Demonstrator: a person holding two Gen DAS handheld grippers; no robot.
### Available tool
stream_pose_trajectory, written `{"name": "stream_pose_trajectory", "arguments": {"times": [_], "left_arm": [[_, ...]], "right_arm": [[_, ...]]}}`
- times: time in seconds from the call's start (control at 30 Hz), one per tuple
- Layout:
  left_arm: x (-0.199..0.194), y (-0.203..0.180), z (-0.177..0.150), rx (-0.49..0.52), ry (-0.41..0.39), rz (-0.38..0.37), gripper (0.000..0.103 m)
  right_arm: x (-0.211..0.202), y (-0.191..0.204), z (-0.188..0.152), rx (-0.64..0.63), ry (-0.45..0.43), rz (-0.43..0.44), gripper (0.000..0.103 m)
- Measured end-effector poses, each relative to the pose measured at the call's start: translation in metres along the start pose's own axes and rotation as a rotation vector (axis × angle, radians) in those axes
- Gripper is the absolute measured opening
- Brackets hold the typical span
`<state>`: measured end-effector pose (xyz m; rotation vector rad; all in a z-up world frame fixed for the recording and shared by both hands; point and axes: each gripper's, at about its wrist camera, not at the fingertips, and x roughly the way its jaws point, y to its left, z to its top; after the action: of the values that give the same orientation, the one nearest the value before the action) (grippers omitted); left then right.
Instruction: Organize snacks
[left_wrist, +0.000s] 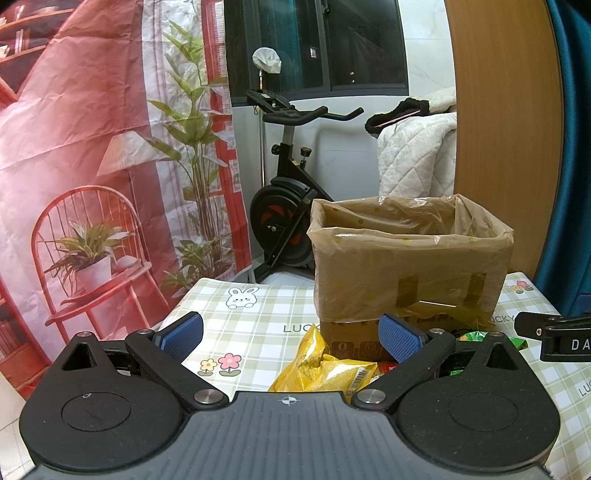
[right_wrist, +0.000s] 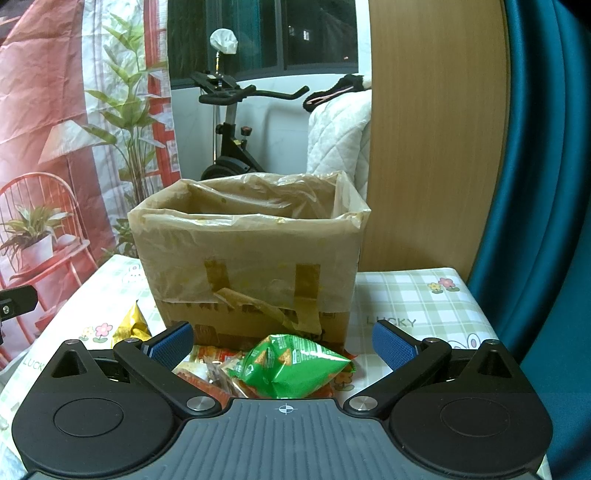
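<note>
A cardboard box lined with a brown plastic bag (left_wrist: 406, 266) stands on the checked tablecloth; it also shows in the right wrist view (right_wrist: 251, 258). My left gripper (left_wrist: 291, 336) is open and empty, above a yellow snack packet (left_wrist: 325, 365) lying in front of the box. My right gripper (right_wrist: 282, 341) is open and empty, above a green snack packet (right_wrist: 291, 365) that lies on red and orange packets (right_wrist: 207, 373). The yellow packet shows at the left of the right wrist view (right_wrist: 133, 325). The green packet shows partly in the left wrist view (left_wrist: 476, 338).
The right gripper's body (left_wrist: 554, 332) shows at the right edge of the left wrist view. The table (left_wrist: 258, 321) has a checked cloth with bunny and flower prints. Behind it are an exercise bike (left_wrist: 288, 206), a printed red curtain (left_wrist: 92, 147) and a wooden panel (left_wrist: 506, 110).
</note>
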<state>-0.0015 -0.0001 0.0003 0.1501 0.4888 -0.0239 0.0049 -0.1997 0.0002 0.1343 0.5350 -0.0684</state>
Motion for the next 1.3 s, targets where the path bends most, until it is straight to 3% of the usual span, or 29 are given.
{"name": "stream_pose_trajectory", "arguments": {"times": [0.63,0.93,1.17,1.3], "left_arm": [[0.006,0.009,0.000,-0.046,-0.019,-0.011,0.102],[0.020,0.012,-0.012,-0.050,-0.030,-0.050,0.102],[0.031,0.014,-0.034,-0.040,0.012,-0.103,0.102],[0.044,0.017,-0.054,-0.055,0.091,-0.160,0.102]], "right_arm": [[0.004,0.001,-0.007,0.006,0.001,0.007,0.103],[0.004,0.006,-0.024,-0.038,-0.090,0.043,0.103],[0.018,0.010,-0.044,-0.026,-0.032,0.066,0.103],[0.027,0.014,-0.058,-0.035,0.011,0.068,0.103]]}}
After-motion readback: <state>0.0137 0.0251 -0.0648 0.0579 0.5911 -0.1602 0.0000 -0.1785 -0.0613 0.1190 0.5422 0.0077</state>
